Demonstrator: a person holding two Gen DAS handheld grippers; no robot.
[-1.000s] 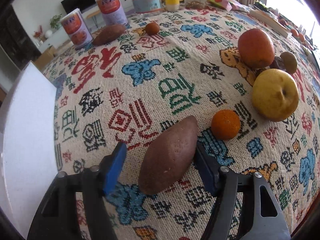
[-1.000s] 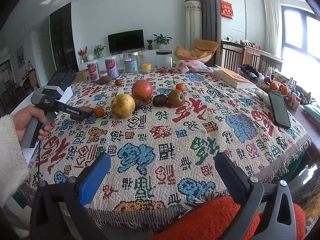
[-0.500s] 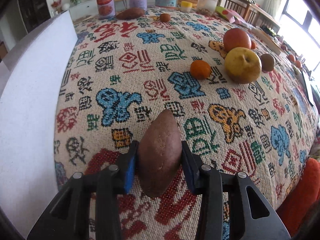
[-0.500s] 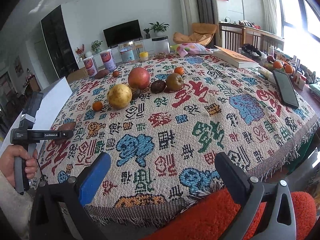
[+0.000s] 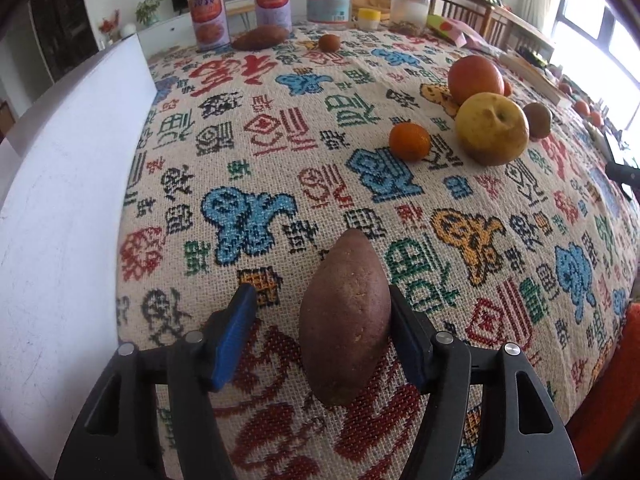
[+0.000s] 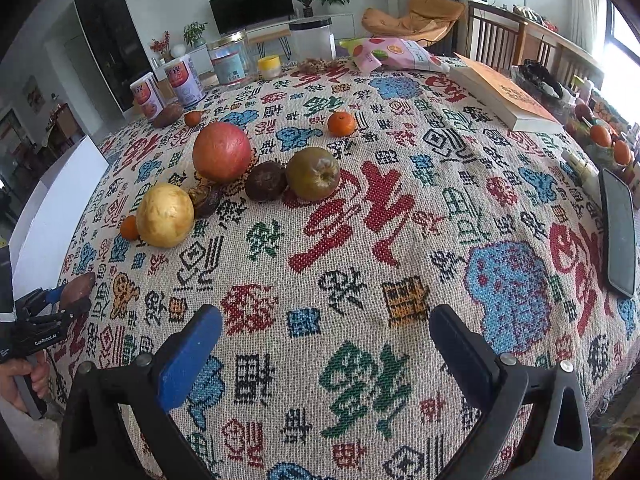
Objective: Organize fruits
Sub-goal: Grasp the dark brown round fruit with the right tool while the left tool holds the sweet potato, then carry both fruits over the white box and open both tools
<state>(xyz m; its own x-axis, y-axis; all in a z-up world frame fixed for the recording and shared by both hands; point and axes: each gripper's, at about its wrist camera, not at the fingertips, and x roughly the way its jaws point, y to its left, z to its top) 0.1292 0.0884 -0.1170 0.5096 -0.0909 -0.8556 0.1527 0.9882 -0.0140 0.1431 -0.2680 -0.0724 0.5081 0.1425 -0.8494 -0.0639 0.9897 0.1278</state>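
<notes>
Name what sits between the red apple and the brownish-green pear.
A dark round fruit sits between red apple and brownish-green pear, touching the pear, in the right wrist view.

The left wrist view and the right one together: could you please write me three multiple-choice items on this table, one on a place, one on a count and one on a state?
1. Where does the sweet potato lie?
A. between the left gripper fingers
B. beside the book
C. against the tins

2. How many tins with orange labels stand at the far edge?
A. one
B. two
C. four

3. What is between the right gripper fingers?
A. the yellow pear
B. a tangerine
C. only tablecloth

Key: 1 A, it lies between the opening fingers; 2 B, two stand side by side; 3 C, the fingers stand wide apart over bare cloth.
</notes>
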